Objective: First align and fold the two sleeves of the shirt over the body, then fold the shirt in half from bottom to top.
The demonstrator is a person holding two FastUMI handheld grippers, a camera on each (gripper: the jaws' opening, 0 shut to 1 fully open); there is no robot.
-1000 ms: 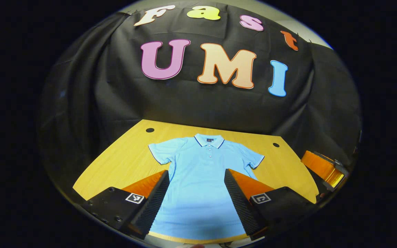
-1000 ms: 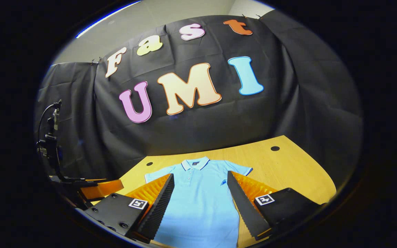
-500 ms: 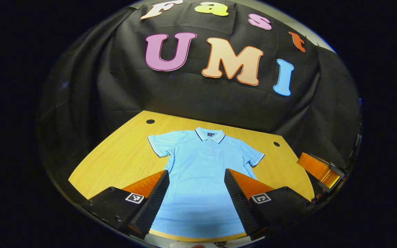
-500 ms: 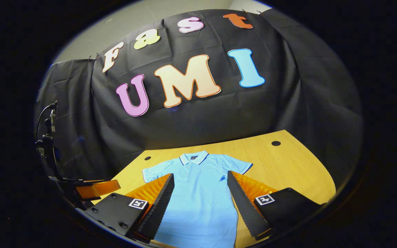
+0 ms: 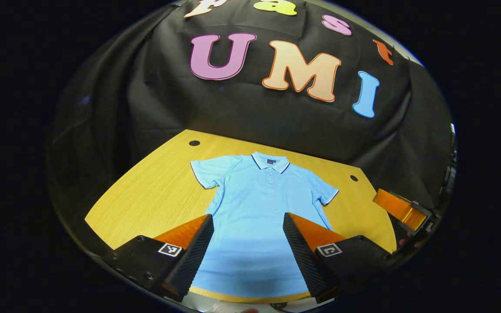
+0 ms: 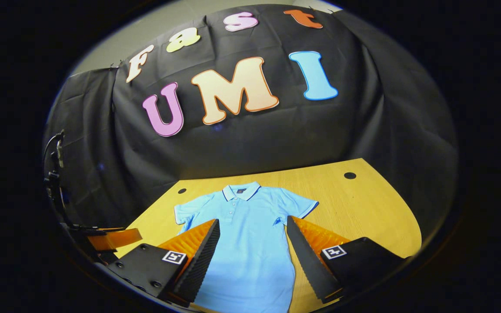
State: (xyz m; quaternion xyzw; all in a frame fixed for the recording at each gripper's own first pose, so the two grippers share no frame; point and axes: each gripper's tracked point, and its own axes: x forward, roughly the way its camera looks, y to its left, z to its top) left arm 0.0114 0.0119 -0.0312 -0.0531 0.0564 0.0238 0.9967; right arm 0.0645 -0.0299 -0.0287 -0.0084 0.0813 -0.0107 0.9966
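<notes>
Light blue polo shirt point(image 5: 257, 208) spread flat on the wooden table point(image 5: 155, 195), both sleeves out (collar toward the cloth wall), left gripper point(image 5: 247, 237) wide open, empty, above the hem, right gripper point(image 6: 252, 241) likewise, chest logo point(image 6: 278, 221) visible in the right gripper view.

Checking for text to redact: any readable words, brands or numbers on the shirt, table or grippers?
No text can be read.
On the shirt, the neck tag: too small to read.
Its chest emblem: too small to read.
On the left gripper and right gripper, square markers: coded patterns, no words.
On the table: none.
</notes>
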